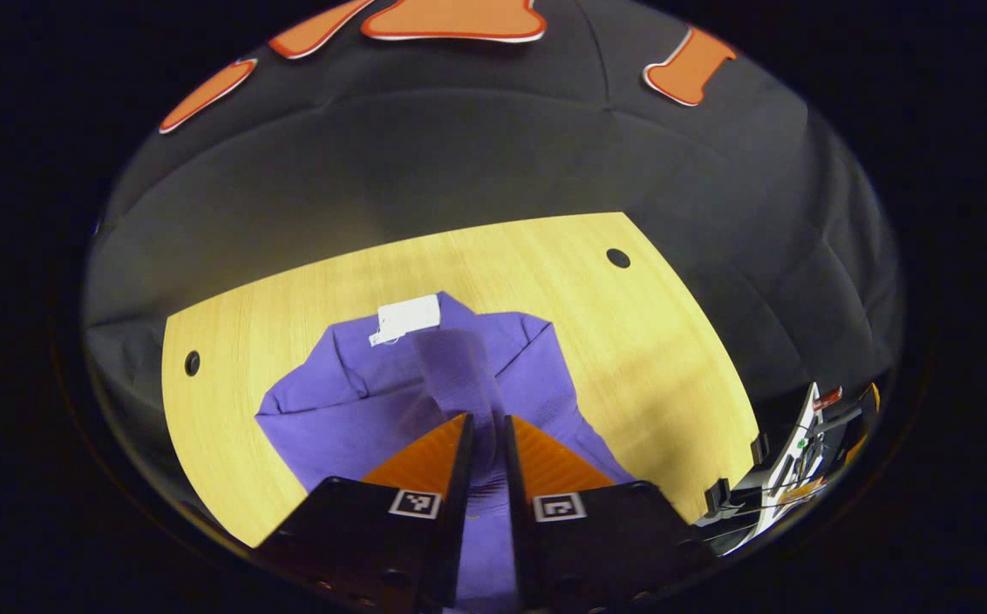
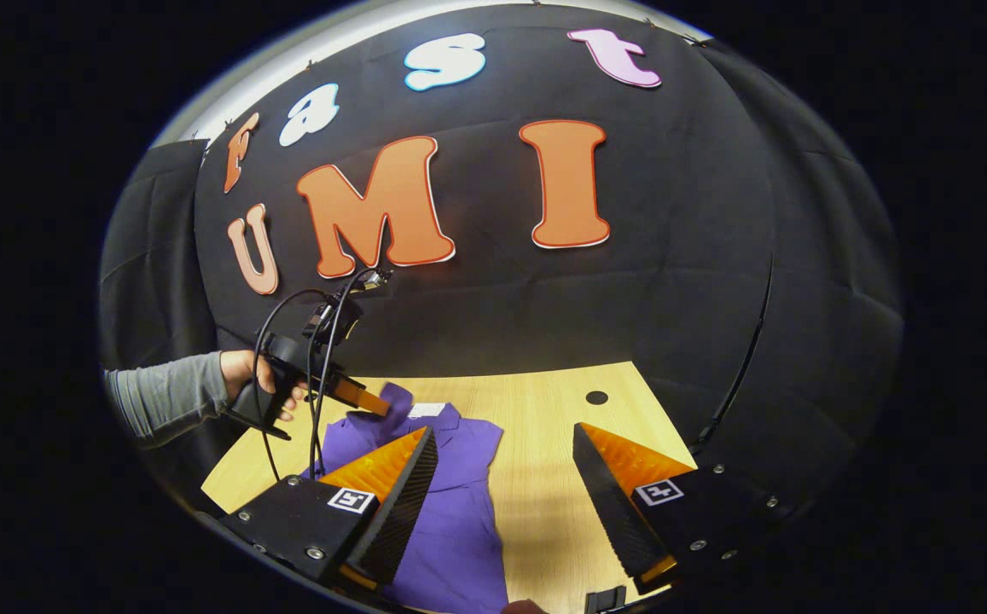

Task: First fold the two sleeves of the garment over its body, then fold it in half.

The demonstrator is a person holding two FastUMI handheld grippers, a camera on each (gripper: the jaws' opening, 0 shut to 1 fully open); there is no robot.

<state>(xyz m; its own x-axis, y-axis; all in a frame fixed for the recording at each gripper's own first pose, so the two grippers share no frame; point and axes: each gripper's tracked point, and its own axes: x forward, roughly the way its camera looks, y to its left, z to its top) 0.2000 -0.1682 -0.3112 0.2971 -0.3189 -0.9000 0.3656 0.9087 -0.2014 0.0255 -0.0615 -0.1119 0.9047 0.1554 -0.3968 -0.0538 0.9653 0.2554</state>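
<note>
Purple polo shirt (image 1: 348,401) lies flat on the wooden surface (image 1: 629,341), collar and white tag (image 1: 408,317) at the far end. Left claw (image 1: 484,426) is clamped on a sleeve (image 1: 459,375), lifted to carry it over the body. Right claw (image 2: 502,477) hangs apart above, free for the other sleeve.

purple garment (image 1: 348,401) lies flat on the light wood table (image 1: 629,341), collar end away from the near edge, a white tag (image 1: 408,317) at the neck. one sleeve (image 1: 459,375) is lifted off the cloth, pinched in the left gripper (image 1: 486,422), and hangs over the body as a narrow strip. in the right gripper view the garment (image 2: 450,512) spreads toward the near table edge, mostly smooth with soft creases.
</note>
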